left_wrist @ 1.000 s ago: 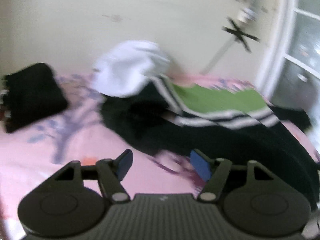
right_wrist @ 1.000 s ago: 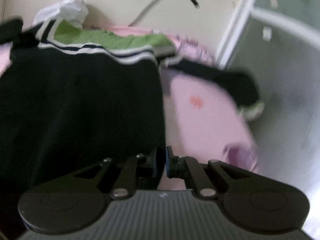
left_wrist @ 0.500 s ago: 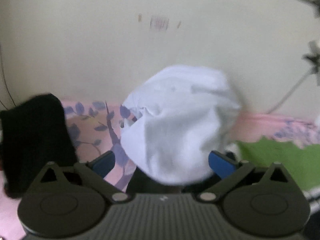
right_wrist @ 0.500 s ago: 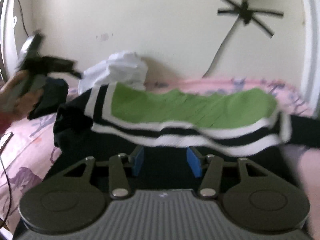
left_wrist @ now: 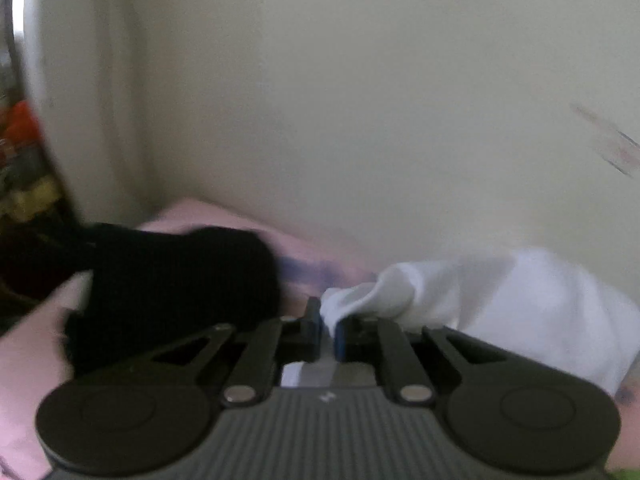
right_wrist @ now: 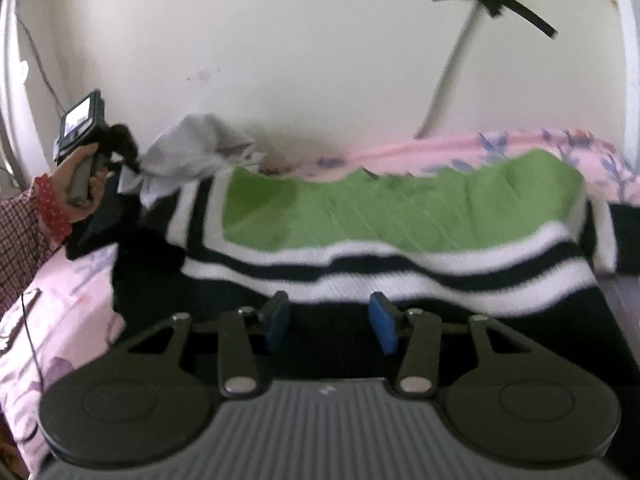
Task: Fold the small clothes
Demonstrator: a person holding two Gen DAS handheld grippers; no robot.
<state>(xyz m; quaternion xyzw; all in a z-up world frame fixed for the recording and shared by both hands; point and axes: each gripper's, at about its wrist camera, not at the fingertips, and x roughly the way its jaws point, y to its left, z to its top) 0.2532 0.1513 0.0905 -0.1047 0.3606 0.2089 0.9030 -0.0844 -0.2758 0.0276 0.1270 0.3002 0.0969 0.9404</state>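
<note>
1 white cloth (left_wrist: pixel 500 300) is pinched in the closing left claw (left_wrist: pixel 329 332); 1 black cloth (left_wrist: pixel 172 288) at 9 o'clock. The right claw (right_wrist: pixel 331 322), closing, holds nothing over 1 striped sweater (right_wrist: pixel 400 216).

A home bedroom: a bed spread with a pink floral cotton sheet (right_wrist: pixel 560 148) stands against a plain cream painted wall (right_wrist: pixel 300 40), with loose clothes, among them a green, black and white striped knit sweater (right_wrist: pixel 400 216), lying on it.

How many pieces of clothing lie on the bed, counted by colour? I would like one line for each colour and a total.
White: 1, the white garment, pinched at its edge by the left gripper
Plain black: 1, the black folded garment
Green, white and black striped: 1, the striped sweater, in front of the right gripper
Total: 3
</note>
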